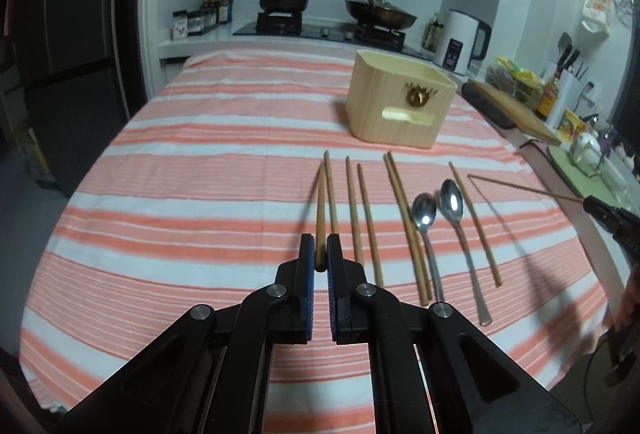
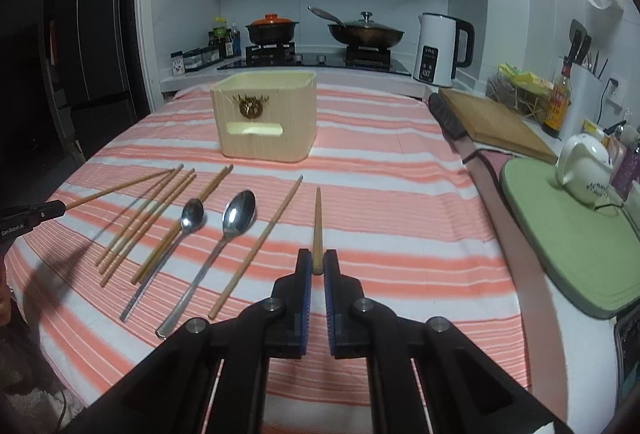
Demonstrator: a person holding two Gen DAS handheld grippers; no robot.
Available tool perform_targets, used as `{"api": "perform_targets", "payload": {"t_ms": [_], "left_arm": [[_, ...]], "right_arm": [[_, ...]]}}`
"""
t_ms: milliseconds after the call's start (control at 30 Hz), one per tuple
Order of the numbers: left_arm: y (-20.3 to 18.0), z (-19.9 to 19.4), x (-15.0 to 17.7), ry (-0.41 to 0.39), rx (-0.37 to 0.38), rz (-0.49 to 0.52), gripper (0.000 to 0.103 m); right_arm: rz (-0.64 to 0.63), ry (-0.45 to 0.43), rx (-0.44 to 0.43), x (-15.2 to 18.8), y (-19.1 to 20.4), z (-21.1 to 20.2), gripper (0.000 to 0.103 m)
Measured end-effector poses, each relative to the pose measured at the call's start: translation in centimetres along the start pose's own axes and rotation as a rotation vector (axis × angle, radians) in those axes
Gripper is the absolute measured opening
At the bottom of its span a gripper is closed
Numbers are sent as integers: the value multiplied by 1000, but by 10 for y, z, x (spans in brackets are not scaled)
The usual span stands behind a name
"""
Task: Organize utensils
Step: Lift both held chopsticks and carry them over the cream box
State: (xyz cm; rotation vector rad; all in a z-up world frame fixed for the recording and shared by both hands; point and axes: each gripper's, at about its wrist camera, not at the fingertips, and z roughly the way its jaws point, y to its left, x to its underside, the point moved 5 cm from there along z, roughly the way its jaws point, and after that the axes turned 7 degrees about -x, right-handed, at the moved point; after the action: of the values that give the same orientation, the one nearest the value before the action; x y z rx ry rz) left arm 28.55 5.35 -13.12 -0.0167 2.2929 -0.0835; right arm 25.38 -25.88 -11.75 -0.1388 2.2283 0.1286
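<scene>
My left gripper [image 1: 320,246] is shut on the thick end of a wooden chopstick [image 1: 320,205], which is lifted off the striped cloth [image 1: 180,201]. My right gripper [image 2: 318,262] is shut on another chopstick [image 2: 318,222], also raised and pointing away. Each gripper shows at the edge of the other view, the left gripper [image 2: 36,215] and the right gripper [image 1: 608,218]. Several chopsticks [image 1: 370,222] and two steel spoons [image 1: 424,211] [image 2: 239,211] lie side by side on the cloth. A cream utensil box [image 1: 400,105] [image 2: 266,121] stands open-topped beyond them.
A stove [image 2: 320,59] with a clay pot and a lidded pan lines the back wall, and a white kettle [image 2: 436,49] stands beside it. A cutting board [image 2: 492,121] and a green mat [image 2: 580,234] bearing a white teapot flank the table's right edge. A dark fridge [image 1: 72,33] stands on the left.
</scene>
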Motion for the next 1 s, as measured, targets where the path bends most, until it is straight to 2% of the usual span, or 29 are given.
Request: {"api": "perform_targets", "payload": {"t_ms": [133, 567, 1000], "left_arm": [[2, -17, -16, -34, 26, -13, 4], [-10, -60, -62, -144, 85, -23, 4], [-33, -69, -95, -205, 123, -25, 4]], "right_arm": [[-18, -62, -7, -22, 6, -16, 6], [-21, -174, -32, -61, 10, -43, 6], [-38, -212, -92, -84, 24, -59, 6]]}}
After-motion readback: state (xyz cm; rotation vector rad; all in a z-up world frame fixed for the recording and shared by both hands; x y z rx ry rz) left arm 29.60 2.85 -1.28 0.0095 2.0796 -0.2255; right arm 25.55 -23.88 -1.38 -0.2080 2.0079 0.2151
